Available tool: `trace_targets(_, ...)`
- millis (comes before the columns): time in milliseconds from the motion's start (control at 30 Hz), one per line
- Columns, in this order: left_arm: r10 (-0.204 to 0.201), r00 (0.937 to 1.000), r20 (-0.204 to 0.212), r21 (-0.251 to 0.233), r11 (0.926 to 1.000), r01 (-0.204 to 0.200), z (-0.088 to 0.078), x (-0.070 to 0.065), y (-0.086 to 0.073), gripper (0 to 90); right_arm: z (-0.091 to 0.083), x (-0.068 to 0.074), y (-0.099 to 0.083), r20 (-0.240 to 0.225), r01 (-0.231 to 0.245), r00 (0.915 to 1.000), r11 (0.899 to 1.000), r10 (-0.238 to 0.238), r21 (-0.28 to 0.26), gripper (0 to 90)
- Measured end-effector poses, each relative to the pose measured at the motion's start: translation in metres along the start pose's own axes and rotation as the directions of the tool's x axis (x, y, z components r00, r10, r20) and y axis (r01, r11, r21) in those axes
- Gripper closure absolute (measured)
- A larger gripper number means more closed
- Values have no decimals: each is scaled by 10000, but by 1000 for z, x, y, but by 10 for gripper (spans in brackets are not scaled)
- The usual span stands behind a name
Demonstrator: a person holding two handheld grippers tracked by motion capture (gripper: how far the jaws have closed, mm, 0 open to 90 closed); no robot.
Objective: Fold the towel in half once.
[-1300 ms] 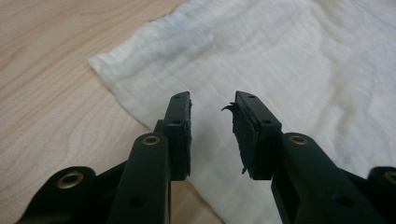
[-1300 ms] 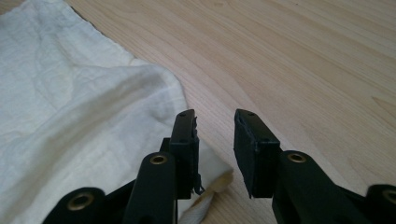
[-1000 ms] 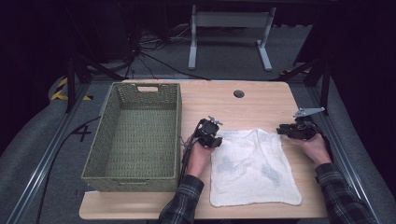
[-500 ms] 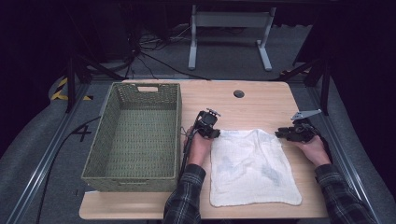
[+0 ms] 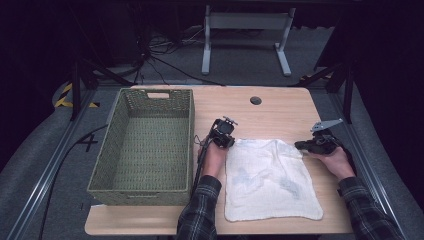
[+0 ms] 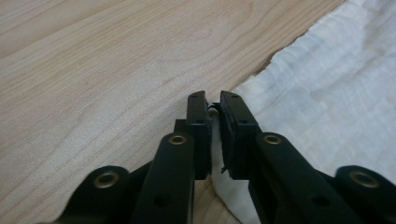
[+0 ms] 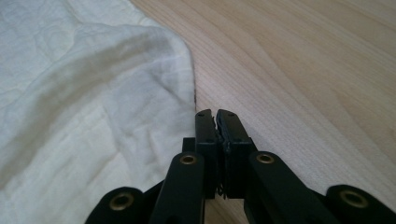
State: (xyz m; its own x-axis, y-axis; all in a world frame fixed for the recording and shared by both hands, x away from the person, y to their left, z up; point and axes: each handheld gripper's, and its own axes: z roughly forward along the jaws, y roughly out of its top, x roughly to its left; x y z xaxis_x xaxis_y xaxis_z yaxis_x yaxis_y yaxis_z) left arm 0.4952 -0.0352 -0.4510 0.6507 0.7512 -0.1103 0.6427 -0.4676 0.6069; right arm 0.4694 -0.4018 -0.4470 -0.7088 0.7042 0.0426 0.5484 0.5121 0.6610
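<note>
While the cloth (image 5: 270, 180) is lying at lower right of the worktop (image 5: 280, 107) beside a basket (image 5: 145, 142), each hand-held gripper is sitting at a top corner. Left hand-held gripper (image 6: 213, 105) is pinching cloth (image 6: 336, 93) edge. Right hand-held gripper (image 7: 215, 116) is clamping cloth (image 7: 84, 93) edge, jaws nearly touching.

Light seems to be falling from overhead onto the wooden table (image 5: 280, 107), leaving the far room sinking into near-black. The white cloth (image 5: 270, 180) is glowing softly, without glare. In both gripper views, the near black jaws are blurring slightly.
</note>
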Motion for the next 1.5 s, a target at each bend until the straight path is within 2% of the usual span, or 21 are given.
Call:
trace_targets(33, -144, 9999, 64, -59, 9999, 144, 0, 1, 0, 860, -3, -1, 2, 250, -38, 9997, 9997, 44, -252, 885)
trace_targets(100, -306, 9995, 119, -378, 9988, 310, -3, 2, 0, 863, -6, -2, 3, 346, -25, 9994, 9988, 42, -485, 886)
trace_targets(133, -306, 9995, 119, -378, 9988, 310, -3, 2, 0, 863, -8, -3, 5, 458, -36, 9989, 9984, 62, -568, 886)
trace_targets(167, -343, 9993, 117, -656, 9972, 349, -7, 3, 2, 864, -9, -4, 6, 523, -3, 9986, 9981, 36, -621, 886)
trace_targets(267, -392, 9991, -156, -1059, 9937, 373, -17, 3, 8, 865, -13, -7, 11, 741, 2, 9972, 9960, 64, -896, 887)
trace_targets(300, -347, 9987, -373, -1192, 9924, 301, -22, 3, 11, 865, -15, -9, 13, 811, 27, 9967, 9950, 54, -999, 887)
trace_targets(333, -347, 9987, -373, -1192, 9924, 301, -22, 3, 11, 865, -15, -9, 13, 811, 27, 9967, 9950, 54, -999, 887)
trace_targets(367, -358, 9984, -435, -1433, 9892, 292, -28, 3, 15, 866, -21, -12, 19, 888, 25, 9960, 9924, 85, -1234, 887)
trace_targets(400, -358, 9984, -435, -1433, 9892, 292, -28, 3, 15, 866, -23, -12, 21, 920, 55, 9957, 9911, 68, -1333, 887)
trace_targets(467, -320, 9973, -657, -1603, 9868, 211, -34, 1, 18, 865, -29, -12, 25, 976, 129, 9952, 9890, 16, -1474, 888)
trace_targets(533, -326, 9980, -539, -1625, 9864, 234, -37, -1, 17, 865, -32, -10, 23, 928, 177, 9957, 9881, -34, -1529, 888)
trace_targets(567, -326, 9980, -539, -1625, 9864, 234, -37, -1, 17, 865, -32, -10, 23, 928, 177, 9957, 9881, -34, -1529, 888)
trace_targets(667, -46, 9956, -937, -1144, 9934, -62, -41, -9, 10, 865, -35, -4, 12, 817, 200, 9966, 9879, -75, -1540, 888)
trace_targets(767, -139, 9958, -900, -1055, 9944, 43, -44, -12, 4, 866, -38, 0, 7, 786, 224, 9968, 9891, -110, -1452, 888)
trace_targets(867, -73, 9955, -950, -862, 9963, -9, -52, -21, -5, 865, -45, 8, -2, 565, 247, 9983, 9892, -167, -1445, 887)
trace_targets(933, 18, 9956, -939, -828, 9965, -96, -54, -24, -8, 865, -48, 12, -5, 534, 246, 9984, 9899, -172, -1393, 887)
trace_targets(1133, 366, 9958, -836, -798, 9959, -433, -68, -42, -22, 866, -61, 26, -18, 454, 263, 9988, 9910, -205, -1314, 887)
trace_targets(1267, 644, 9938, -905, -617, 9956, -701, -74, -52, -32, 865, -68, 36, -23, 442, 298, 9987, 9915, -243, -1270, 887)
trace_targets(1500, 795, 9930, -874, -428, 9956, -835, -83, -71, -49, 866, -78, 51, -38, 363, 398, 9987, 9934, -361, -1076, 887)
